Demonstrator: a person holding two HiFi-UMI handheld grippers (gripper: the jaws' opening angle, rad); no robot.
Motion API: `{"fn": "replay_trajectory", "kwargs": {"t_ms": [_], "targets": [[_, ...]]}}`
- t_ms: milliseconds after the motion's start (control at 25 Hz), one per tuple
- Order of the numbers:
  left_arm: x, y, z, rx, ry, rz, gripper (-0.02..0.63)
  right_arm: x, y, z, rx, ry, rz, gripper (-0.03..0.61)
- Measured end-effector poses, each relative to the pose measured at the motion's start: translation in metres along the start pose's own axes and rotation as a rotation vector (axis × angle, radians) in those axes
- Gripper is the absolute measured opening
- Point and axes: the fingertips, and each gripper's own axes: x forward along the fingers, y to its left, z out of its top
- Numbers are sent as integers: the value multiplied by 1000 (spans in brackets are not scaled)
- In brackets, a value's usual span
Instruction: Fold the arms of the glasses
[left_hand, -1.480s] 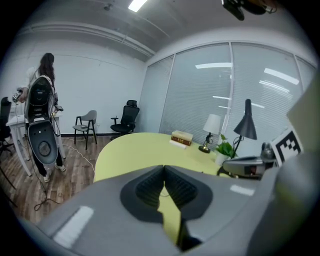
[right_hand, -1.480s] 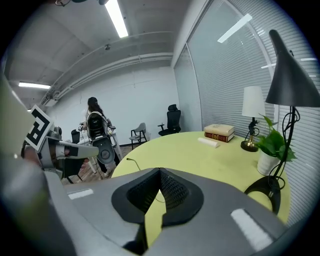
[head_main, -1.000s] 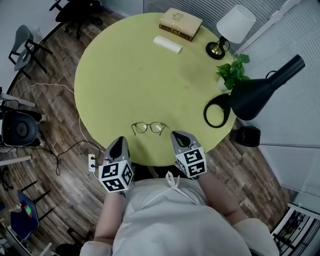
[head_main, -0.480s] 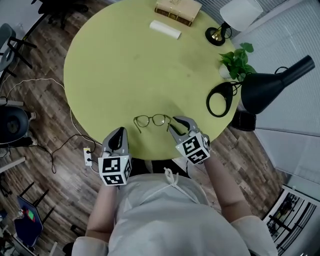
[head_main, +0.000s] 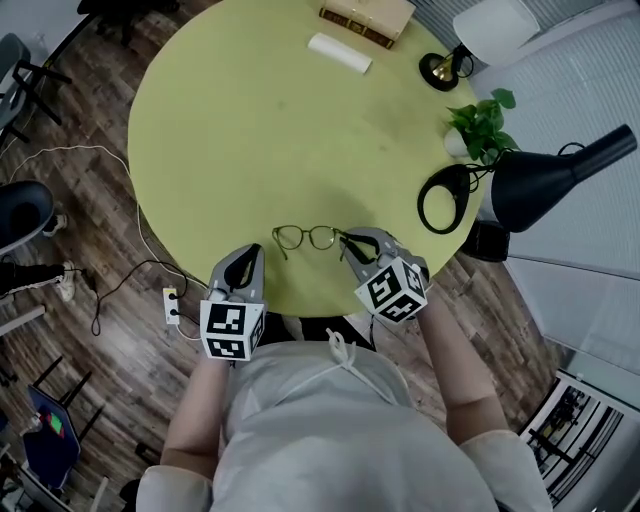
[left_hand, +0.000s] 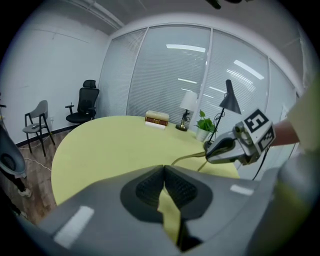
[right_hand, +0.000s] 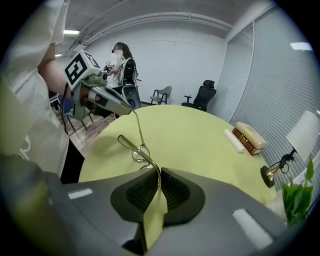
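Arm pinched: the right gripper (head_main: 349, 242) is clenched on one arm of the thin gold-wire glasses (head_main: 308, 238), at 6 o'clock on the round yellow-green table (head_main: 250, 120).
Its jaws have just been closing, with the arm between the pads. The left gripper (head_main: 252, 256), at the frame's 8 o'clock, is clamped on nothing. With the frame unbraced, swinging the arm may drag the glasses or strain the hinge. Sole container: a small pale pot (head_main: 457, 143) at the table's 2 o'clock, holding a green leafy plant (head_main: 484, 115).
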Motion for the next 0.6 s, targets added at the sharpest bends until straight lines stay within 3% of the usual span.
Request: {"fn": "replay_trajectory", "kwargs": {"t_ms": [240,600], "targets": [[6,4,13,-72,-16,-15,6,-1,5,-3,-34,10,-3,17],[30,-7,26,-97,9,-78,6,-3,5,-3,-18,14,-14,15]]}}
